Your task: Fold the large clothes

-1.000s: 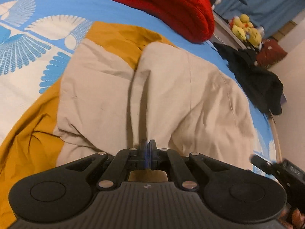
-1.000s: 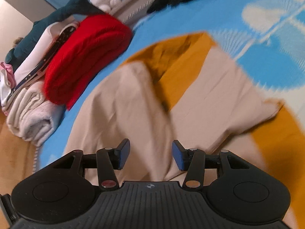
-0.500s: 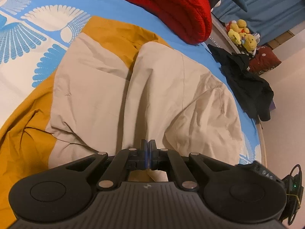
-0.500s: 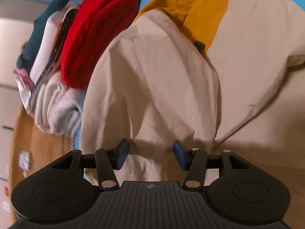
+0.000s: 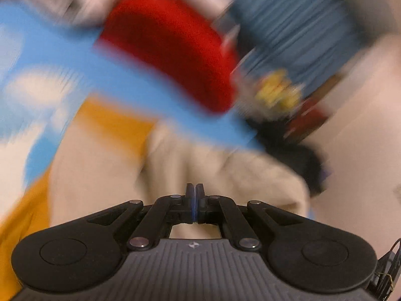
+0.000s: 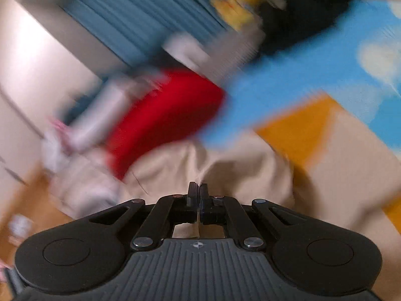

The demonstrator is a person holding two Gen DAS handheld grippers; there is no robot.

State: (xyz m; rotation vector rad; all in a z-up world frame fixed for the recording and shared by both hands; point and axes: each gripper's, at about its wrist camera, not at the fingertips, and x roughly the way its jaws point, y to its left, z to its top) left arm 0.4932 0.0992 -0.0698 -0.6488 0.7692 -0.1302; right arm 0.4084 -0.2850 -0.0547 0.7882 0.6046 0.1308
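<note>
Item one: beige-and-mustard garment (image 5: 225, 175), large, spread over a bed with a blue-and-white cover (image 5: 130, 85); beige panels are seen nearest both cameras, with mustard sections (image 6: 303, 130) showing between and beside them. Item two: left gripper (image 5: 194, 195), its jaws pressed together, with a fold of beige cloth gathered at the tips; the cloth appears pinched between the pads, though blur leaves the exact contact uncertain. Item three: right gripper (image 6: 198, 193), its jaws brought fully together in the last half second, having just been closing; a puckered ridge of the beige cloth is drawn up to its tips and is caught between them. Item four: red knitted item (image 5: 175, 50), folded, lying on the cover beyond the garment; in the right wrist view it is seen to the left of the beige cloth, touching or just overlapping its edge. Item five: pale folded textiles (image 6: 82, 175), stacked beside the red item at the bed's edge. Item six: black clothing (image 5: 295, 160), heaped at the far side of the bed, near the beige hem. Item seven: yellow soft toys (image 5: 278, 90), beyond the bed, before a blue pleated curtain (image 5: 295, 25). Both views are heavily smeared by motion; finer detail cannot be told.
</note>
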